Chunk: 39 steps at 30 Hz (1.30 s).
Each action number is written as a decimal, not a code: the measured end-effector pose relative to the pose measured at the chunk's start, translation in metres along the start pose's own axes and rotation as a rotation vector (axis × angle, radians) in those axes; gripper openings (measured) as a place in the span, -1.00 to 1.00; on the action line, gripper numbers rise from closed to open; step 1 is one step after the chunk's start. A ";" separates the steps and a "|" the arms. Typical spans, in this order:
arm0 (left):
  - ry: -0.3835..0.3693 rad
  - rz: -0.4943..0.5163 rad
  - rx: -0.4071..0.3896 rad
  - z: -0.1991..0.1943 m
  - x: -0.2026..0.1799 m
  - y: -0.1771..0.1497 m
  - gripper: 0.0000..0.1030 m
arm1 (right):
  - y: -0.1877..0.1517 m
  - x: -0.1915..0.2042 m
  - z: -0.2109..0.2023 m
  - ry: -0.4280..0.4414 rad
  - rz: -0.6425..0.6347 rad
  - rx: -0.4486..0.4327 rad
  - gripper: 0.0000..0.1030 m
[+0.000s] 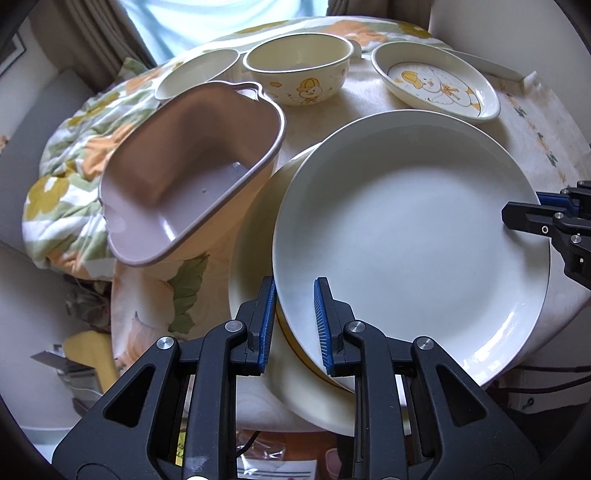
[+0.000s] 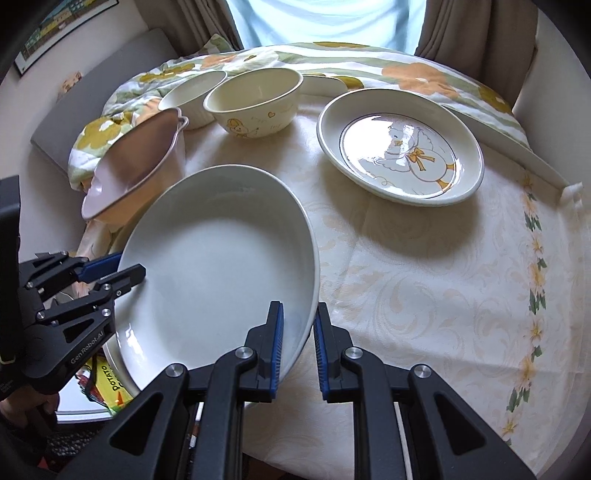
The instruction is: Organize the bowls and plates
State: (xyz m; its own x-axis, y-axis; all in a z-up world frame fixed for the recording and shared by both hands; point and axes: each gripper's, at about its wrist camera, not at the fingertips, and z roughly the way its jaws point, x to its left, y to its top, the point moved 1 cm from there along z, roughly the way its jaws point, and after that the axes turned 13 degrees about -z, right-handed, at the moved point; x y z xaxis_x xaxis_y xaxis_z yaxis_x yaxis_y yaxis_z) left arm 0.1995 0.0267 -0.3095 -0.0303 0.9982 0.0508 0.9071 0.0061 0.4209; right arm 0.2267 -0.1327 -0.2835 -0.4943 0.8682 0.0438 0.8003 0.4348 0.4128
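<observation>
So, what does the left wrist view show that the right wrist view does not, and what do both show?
Only the left wrist view shows the cream plate lying under the white plate, and the whole inside of the pink tub. Only the right wrist view shows the wall picture, the potato bag below the table edge, and the full goose on the goose plate. Both show the white plate with the left claw and right claw astride opposite rims, the duck bowl and the tablecloth.
</observation>
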 end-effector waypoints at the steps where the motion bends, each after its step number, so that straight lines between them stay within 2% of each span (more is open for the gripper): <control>1: 0.007 0.003 -0.002 -0.001 0.000 0.000 -0.64 | 0.001 0.001 0.000 -0.007 -0.011 0.001 -0.71; 9: 0.045 0.026 -0.015 -0.005 0.005 -0.003 -0.64 | 0.003 0.014 0.004 -0.056 -0.077 0.009 -0.71; 18: 0.076 0.044 -0.030 -0.010 0.007 -0.005 -0.64 | 0.006 0.018 0.004 -0.065 -0.091 0.006 -0.71; 28: 0.042 0.027 -0.020 -0.012 0.011 -0.002 -0.64 | 0.004 0.017 0.003 -0.060 -0.067 -0.002 -0.71; 33: 0.017 -0.005 -0.087 -0.046 0.017 0.012 -0.64 | 0.006 0.013 -0.022 -0.053 -0.020 -0.068 -0.71; 39: -0.018 -0.027 -0.248 -0.100 0.015 0.039 -0.62 | 0.006 -0.001 -0.060 -0.023 0.054 -0.147 -0.67</control>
State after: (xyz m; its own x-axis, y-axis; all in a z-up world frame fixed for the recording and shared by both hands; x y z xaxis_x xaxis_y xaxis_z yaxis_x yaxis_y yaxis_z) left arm 0.1925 0.0357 -0.2021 -0.0441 0.9988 0.0213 0.7751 0.0208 0.6316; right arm 0.2113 -0.1456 -0.2265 -0.4423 0.8955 0.0494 0.7665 0.3489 0.5393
